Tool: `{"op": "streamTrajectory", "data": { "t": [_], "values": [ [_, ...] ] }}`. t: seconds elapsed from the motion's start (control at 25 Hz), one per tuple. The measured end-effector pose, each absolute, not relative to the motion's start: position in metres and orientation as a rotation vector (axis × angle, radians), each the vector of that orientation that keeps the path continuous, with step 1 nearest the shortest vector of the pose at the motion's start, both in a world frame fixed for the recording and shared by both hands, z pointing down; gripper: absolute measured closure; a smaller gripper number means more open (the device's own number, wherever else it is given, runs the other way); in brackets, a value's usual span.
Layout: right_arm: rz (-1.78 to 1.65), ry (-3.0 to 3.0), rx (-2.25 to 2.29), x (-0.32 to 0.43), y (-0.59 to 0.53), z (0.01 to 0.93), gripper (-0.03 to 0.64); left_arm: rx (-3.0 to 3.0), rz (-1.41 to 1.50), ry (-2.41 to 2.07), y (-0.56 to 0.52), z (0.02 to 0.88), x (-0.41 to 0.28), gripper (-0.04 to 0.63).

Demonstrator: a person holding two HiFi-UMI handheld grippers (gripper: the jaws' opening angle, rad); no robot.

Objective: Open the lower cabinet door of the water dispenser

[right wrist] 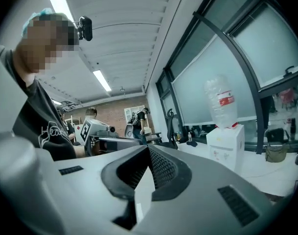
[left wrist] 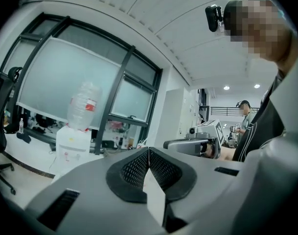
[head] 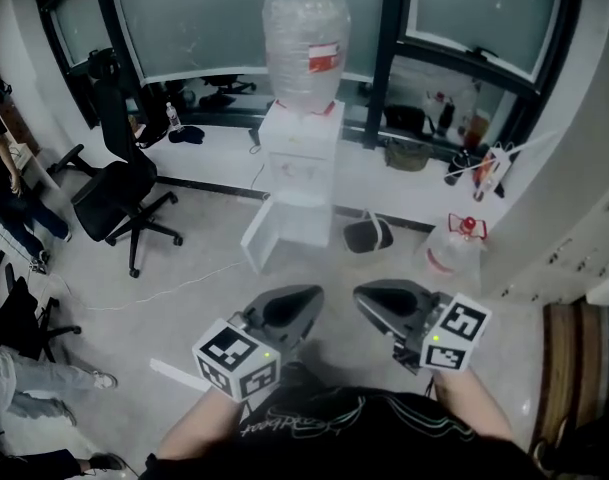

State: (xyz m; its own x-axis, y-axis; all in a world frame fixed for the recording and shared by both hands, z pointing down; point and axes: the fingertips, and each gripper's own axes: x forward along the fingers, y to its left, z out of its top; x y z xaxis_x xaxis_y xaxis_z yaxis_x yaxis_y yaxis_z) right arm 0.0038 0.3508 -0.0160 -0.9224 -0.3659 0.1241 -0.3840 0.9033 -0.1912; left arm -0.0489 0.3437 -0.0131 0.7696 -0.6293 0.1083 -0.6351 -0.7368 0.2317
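Smooth white plastic with a slight sheen: water dispenser [head: 302, 158]. The bottle [head: 304, 43] on top is clear, crinkled plastic. The left gripper [head: 302, 303] and right gripper [head: 372, 298] have matt grey plastic shells. The pads [left wrist: 135, 169] inside the jaws are black, finely ribbed and rubbery-looking. The floor [head: 214, 308] is pale and glossy. The window panes [head: 214, 18] are frosted glass.

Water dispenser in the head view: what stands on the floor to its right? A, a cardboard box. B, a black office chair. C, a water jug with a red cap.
C: the water jug stands right of the water dispenser; the office chair is left.
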Motion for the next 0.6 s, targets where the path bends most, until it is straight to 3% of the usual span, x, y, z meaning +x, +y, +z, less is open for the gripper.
{"op": "streamTrajectory", "data": {
  "t": [0.6],
  "values": [
    [0.263, -2.993, 0.619, 0.0, 0.362, -0.026, 0.603, 2.75, 0.051, -0.941, 0.352, -0.022, -0.043, 0.592]
  ]
}}
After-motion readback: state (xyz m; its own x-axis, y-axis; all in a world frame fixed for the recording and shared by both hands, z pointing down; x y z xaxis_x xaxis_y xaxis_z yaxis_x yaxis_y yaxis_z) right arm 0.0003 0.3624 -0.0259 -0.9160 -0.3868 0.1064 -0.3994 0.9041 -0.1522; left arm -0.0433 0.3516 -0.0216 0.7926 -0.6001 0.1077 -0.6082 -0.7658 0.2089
